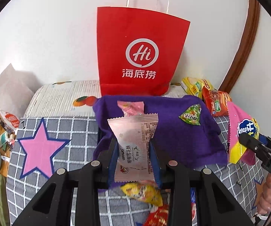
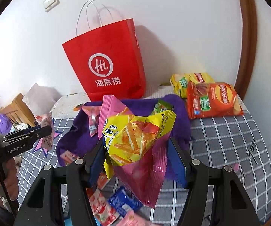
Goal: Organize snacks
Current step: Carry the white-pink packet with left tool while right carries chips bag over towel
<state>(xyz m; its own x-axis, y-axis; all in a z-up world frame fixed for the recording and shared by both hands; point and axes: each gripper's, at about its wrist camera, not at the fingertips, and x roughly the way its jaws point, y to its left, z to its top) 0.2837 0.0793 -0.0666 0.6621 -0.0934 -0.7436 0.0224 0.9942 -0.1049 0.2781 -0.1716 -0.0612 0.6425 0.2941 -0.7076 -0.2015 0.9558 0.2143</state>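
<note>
A: Item one: pale pink wrapped bar (image 1: 133,146), clamped in our left gripper (image 1: 133,150), over the purple cloth (image 1: 173,135) mid-bed.

B: Light, slippery film; we pinch the flat middle.

A: Item two: potato-stick bag (image 2: 135,141), right gripper (image 2: 137,162) closed on it.

B: Puffy, crushable; we'd hold gently.

From my left-wrist view, the paper bag (image 1: 142,50) stands against the wall at the bed's (image 1: 75,130) far edge, with the cloth (image 1: 173,124) spread just before it and a triangular packet (image 1: 191,115) lying on the cloth. From my right-wrist view, two chip bags (image 2: 212,99) overlap near the bed's far right corner, right of the cloth. Small packets (image 2: 114,203) lie at the near edge.
</note>
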